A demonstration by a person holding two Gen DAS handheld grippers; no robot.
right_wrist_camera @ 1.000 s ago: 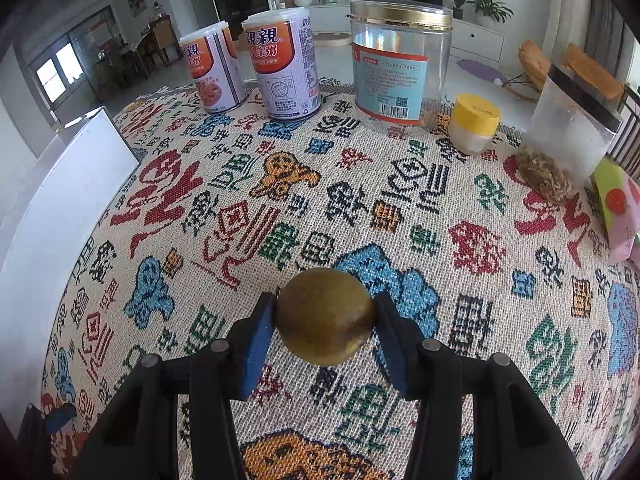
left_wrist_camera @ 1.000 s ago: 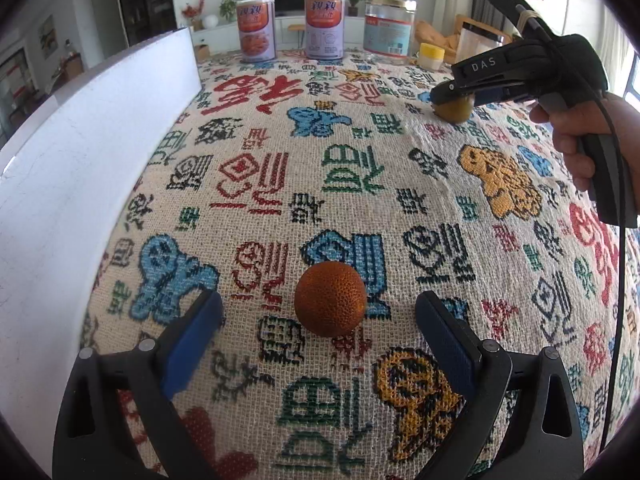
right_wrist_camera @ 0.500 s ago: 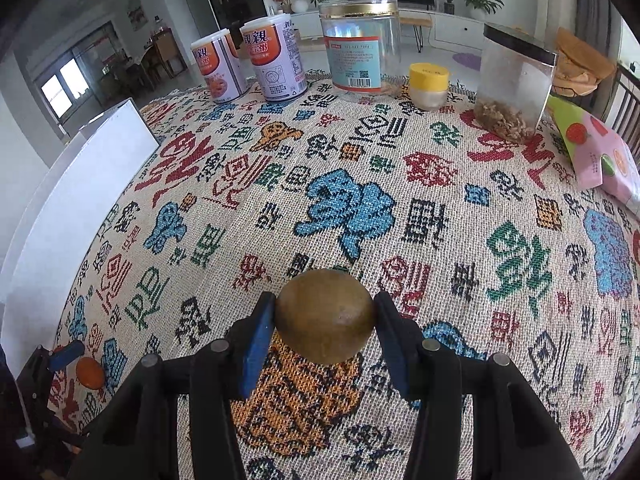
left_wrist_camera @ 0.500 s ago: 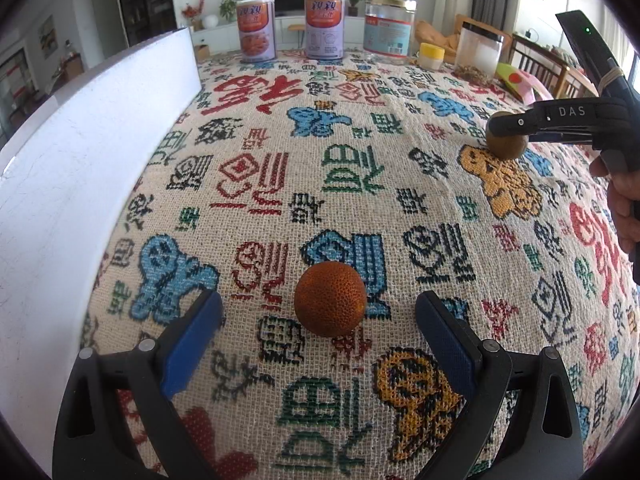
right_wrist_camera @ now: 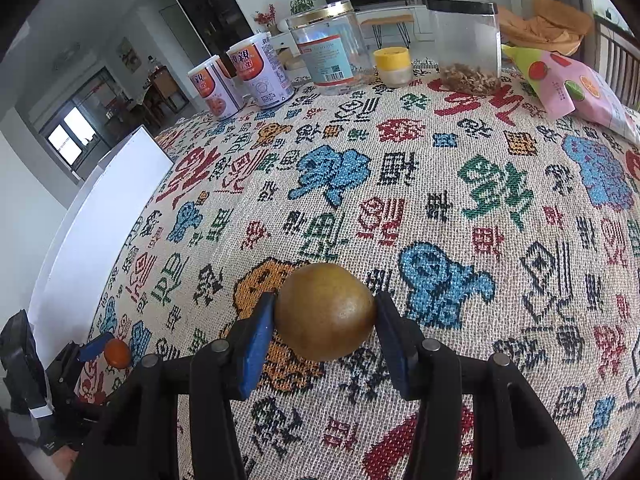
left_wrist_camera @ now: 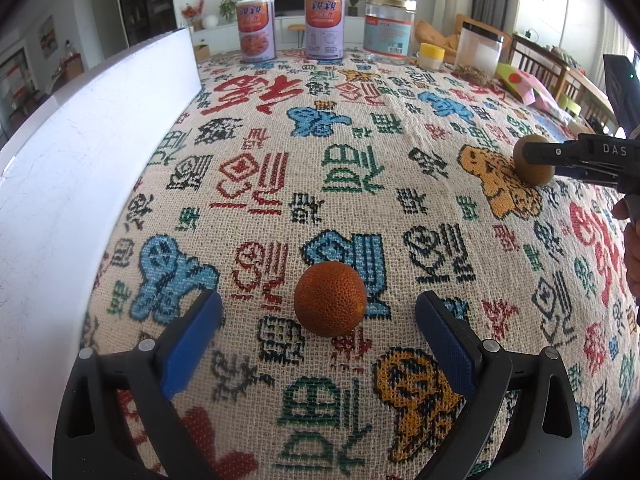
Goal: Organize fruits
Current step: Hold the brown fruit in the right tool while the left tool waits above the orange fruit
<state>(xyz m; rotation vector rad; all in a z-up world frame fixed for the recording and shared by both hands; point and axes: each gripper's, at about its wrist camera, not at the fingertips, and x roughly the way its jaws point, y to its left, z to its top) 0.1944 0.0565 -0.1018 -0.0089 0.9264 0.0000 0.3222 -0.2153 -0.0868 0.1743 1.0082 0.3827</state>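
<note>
Far edge of the table: two printed cans (left_wrist_camera: 256,28) side by side, a clear jar (right_wrist_camera: 330,50) with a gold lid, a small yellow-capped pot (right_wrist_camera: 393,66), a clear square tub (right_wrist_camera: 466,46) with a black lid and brown bits at the bottom. Pink snack bag (right_wrist_camera: 576,88) lies flat at the far right. White board (left_wrist_camera: 80,152) stands upright along the left edge of the table, smooth and flat. Tablecloth (left_wrist_camera: 360,140) is coarse woven fabric, beige with red, blue, green and orange figures.

My left gripper (left_wrist_camera: 318,326): jaws spread wide, blue pads on black fingers, touching nothing. The orange (left_wrist_camera: 330,299) sits on the cloth between the two pads, clear of both; round, pitted dark-orange skin. Open cloth ahead of it.

My right gripper (right_wrist_camera: 324,322): jaws pinching the brown fruit (right_wrist_camera: 325,311), pads pressed on both its sides. Fruit is round, smooth, olive-brown, slightly glossy. It's low over an orange figure in the cloth; can't tell if it touches the fabric.

From the left camera the brown fruit is well right of the orange, nothing standing between them.
</note>
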